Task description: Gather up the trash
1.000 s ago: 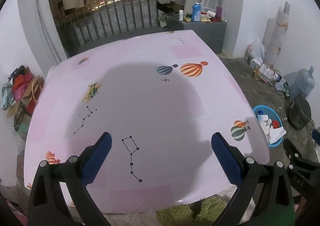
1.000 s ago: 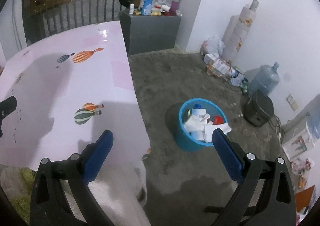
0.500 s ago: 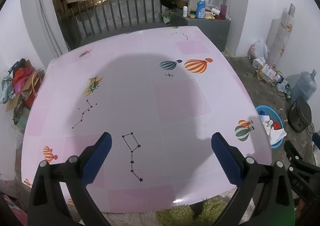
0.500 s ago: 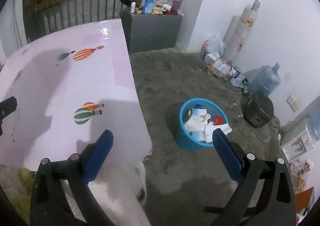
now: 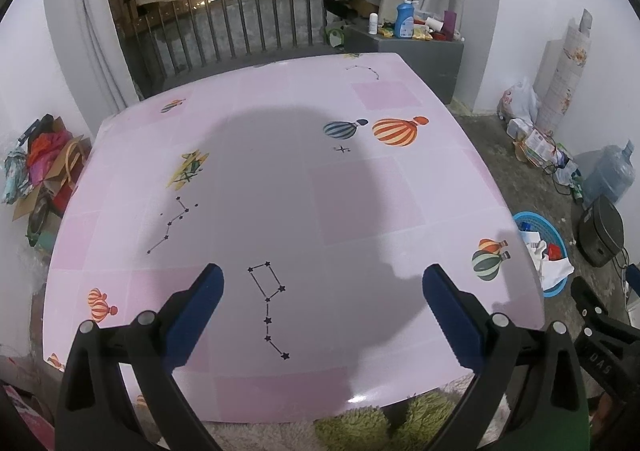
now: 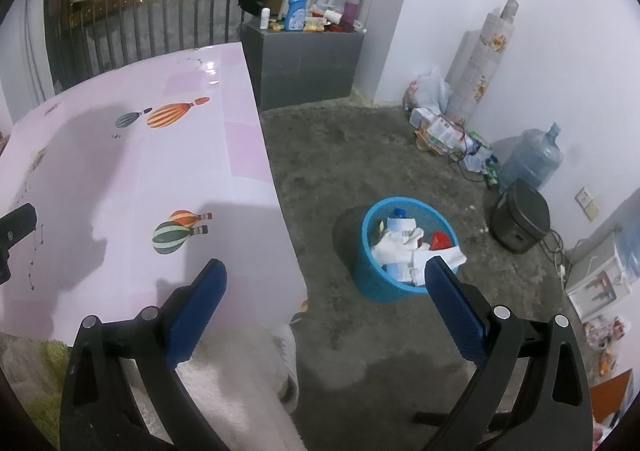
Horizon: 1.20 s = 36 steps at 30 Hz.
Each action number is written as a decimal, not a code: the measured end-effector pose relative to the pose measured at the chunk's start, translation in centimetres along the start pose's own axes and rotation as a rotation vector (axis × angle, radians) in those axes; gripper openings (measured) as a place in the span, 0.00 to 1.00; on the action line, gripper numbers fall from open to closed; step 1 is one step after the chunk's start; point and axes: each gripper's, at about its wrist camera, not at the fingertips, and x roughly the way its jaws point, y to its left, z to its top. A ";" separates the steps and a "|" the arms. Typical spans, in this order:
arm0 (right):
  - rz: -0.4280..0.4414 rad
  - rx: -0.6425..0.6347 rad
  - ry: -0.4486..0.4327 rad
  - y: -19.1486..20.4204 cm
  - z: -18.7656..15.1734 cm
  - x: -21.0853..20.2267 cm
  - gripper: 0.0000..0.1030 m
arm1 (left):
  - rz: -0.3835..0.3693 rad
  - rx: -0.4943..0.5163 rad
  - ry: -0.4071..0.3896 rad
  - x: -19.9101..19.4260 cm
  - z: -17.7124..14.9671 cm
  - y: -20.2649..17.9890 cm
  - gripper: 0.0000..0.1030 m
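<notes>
gaping wide and holding nothing, the left gripper sits at the bottom of its frame with its blue pads spread over the near part of the pink table. the right gripper is just as wide apart and just as empty, its pads framing bare concrete floor at the table's right edge.

outward from the left jaws, the tabletop shows only printed balloons and star patterns under a broad shadow; no loose trash lies on it that i can see. outward from the right jaws, the blue basket stands on the floor at centre right of the frame, just beyond the right pad, already heaped with white paper, a bottle and something red. the same basket peeks out past the table's right edge in the left view.

judging from this, the collecting looks at or near its end: the trash is in the basket and the table carries none. a next move, if any, calls for finding a stray piece elsewhere, perhaps among the clutter by the wall at upper right, though whether that counts as trash i cannot tell.
</notes>
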 end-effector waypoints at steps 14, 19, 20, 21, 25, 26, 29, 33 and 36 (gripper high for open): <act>0.003 0.007 0.001 0.0 0.1 0.1 0.92 | 0.010 -0.015 0.001 -0.2 0.0 0.1 0.95; 0.007 0.011 0.002 0.0 0.2 0.1 0.92 | 0.012 -0.017 0.001 -0.2 0.0 0.1 0.95; 0.005 0.012 0.001 0.0 0.1 0.1 0.92 | 0.013 -0.017 0.001 -0.2 0.1 0.2 0.95; 0.005 0.012 0.001 0.0 0.1 0.1 0.92 | 0.013 -0.017 0.000 -0.2 0.1 0.2 0.95; 0.004 0.014 0.000 0.1 0.1 0.0 0.92 | 0.013 -0.019 -0.002 -0.3 0.1 0.2 0.95; 0.004 0.014 0.000 0.1 0.1 0.0 0.92 | 0.015 -0.021 -0.002 -0.3 0.0 0.2 0.95; 0.004 0.016 0.002 0.4 0.2 0.0 0.92 | 0.014 -0.021 -0.002 -0.3 0.0 0.2 0.95; 0.004 0.018 0.000 0.2 0.1 0.0 0.92 | 0.013 -0.021 -0.002 -0.3 0.0 0.3 0.95; 0.005 0.018 0.000 0.3 0.1 0.0 0.92 | 0.014 -0.020 -0.002 -0.2 0.1 0.3 0.95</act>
